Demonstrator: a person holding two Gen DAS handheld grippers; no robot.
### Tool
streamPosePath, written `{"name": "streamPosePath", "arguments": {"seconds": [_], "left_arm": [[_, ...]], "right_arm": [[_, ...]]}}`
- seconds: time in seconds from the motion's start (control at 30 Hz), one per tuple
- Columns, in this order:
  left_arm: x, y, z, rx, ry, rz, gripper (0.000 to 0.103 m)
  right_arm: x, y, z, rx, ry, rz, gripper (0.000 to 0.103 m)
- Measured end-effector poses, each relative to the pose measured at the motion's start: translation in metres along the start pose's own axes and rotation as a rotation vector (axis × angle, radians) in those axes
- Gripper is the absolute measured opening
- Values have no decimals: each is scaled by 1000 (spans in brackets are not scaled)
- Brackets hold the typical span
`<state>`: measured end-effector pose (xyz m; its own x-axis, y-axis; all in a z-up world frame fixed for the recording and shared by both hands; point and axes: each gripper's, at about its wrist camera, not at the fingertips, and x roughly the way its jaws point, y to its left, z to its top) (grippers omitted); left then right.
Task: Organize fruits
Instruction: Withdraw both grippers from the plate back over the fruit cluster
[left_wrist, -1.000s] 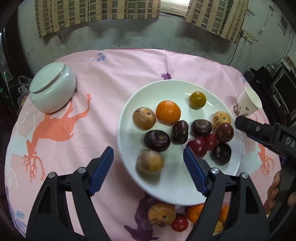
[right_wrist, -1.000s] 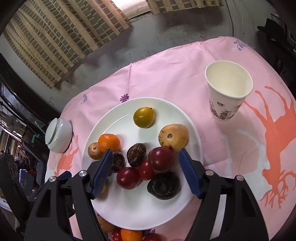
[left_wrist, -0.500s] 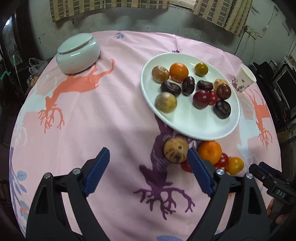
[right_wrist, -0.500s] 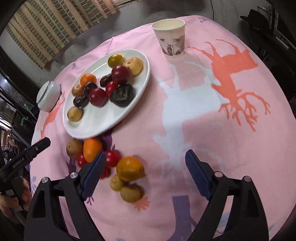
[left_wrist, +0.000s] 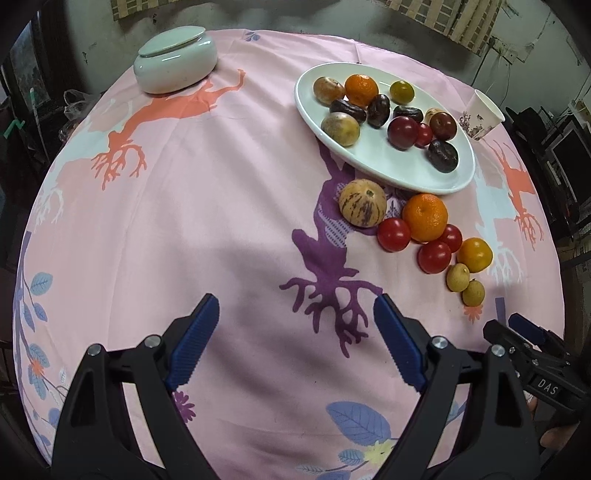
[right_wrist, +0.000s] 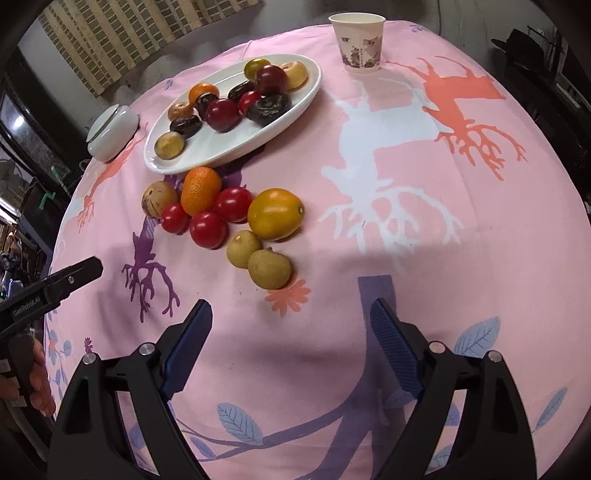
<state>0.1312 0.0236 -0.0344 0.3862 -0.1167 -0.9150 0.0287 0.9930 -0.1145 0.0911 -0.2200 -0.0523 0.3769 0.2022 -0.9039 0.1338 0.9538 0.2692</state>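
Pink tablecloth printed with coral, white and purple tree shapes, blue leaves along the near edge. White plate carrying dark purple, deep red, tan, orange and olive-yellow fruits. Just beside the plate – a cream fruit striped purple, a bright orange mandarin, three glossy red tomatoes, one golden-orange fruit, two dull yellow-brown ones. Beyond the plate – a pale green lidded jar and a white paper cup with a purplish print.
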Motion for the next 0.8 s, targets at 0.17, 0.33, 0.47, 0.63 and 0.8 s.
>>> {"name": "streamPosePath", "arguments": {"seconds": [0.17, 0.33, 0.47, 0.63, 0.8], "left_arm": [[5, 2, -7, 1, 24, -6, 87], [15, 1, -7, -3, 54, -11, 88], [21, 0, -5, -7, 65, -17, 88], [26, -3, 0, 1, 66, -15, 88], [33, -4, 2, -8, 87, -22, 88]], "right_arm": [[6, 5, -2, -16, 18, 4, 88], [13, 8, 1, -22, 31, 5, 88], [17, 10, 3, -42, 18, -5, 88], [20, 12, 8, -66, 11, -4, 87], [21, 25, 9, -167, -24, -18, 60]]}}
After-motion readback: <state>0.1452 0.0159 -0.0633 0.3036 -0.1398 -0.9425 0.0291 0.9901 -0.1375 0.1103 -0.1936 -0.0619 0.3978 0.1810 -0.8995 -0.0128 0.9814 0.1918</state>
